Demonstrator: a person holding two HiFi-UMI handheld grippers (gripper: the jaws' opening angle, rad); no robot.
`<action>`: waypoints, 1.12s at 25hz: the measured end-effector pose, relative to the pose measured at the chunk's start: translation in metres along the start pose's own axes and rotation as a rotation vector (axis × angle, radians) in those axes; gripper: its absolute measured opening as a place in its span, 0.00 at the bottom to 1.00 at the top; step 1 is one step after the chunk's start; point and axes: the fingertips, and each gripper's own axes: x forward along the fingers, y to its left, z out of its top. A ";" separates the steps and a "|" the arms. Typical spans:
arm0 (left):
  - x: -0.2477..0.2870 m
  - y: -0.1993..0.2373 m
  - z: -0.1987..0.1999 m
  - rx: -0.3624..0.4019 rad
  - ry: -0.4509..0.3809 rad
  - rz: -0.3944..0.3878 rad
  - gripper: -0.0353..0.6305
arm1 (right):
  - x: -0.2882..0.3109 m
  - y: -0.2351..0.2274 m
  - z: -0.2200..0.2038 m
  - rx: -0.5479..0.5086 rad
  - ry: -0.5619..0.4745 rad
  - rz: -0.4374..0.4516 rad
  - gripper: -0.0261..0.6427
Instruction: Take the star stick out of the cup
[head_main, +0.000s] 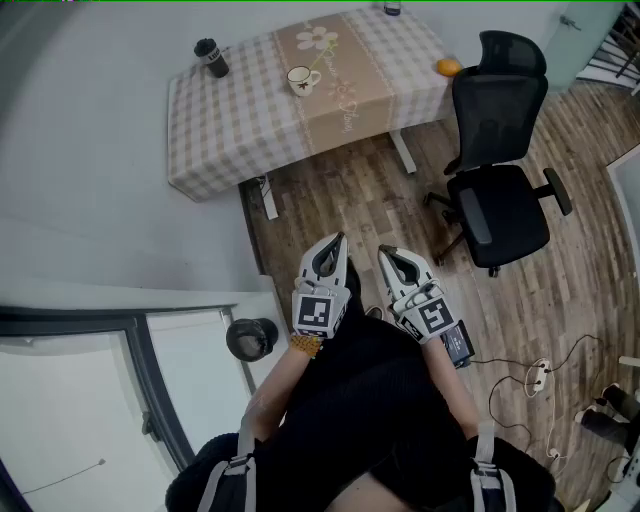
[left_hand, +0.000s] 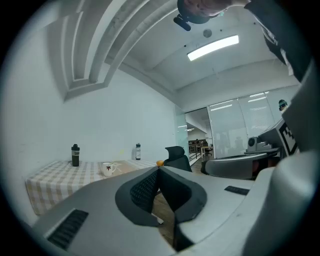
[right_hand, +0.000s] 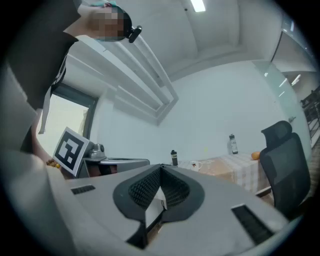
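Cup on table, chair nearby

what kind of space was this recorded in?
Most likely an office or lab room: a black swivel office chair beside a cloth-covered table, and glass partitions further back in the left gripper view.

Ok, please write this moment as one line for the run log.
phase: before approach | left gripper: jaws shut, empty | right gripper: jaws shut, empty | star stick: in cup on table | grippers: far from table
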 end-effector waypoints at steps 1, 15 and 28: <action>0.003 0.002 -0.002 -0.003 0.000 -0.001 0.06 | 0.004 0.001 0.000 0.001 0.000 0.014 0.04; 0.046 0.053 0.004 -0.022 -0.006 0.045 0.06 | 0.068 -0.030 -0.008 0.070 0.029 0.014 0.04; 0.108 0.110 -0.009 -0.059 0.040 0.062 0.06 | 0.143 -0.077 -0.011 0.172 0.071 0.003 0.04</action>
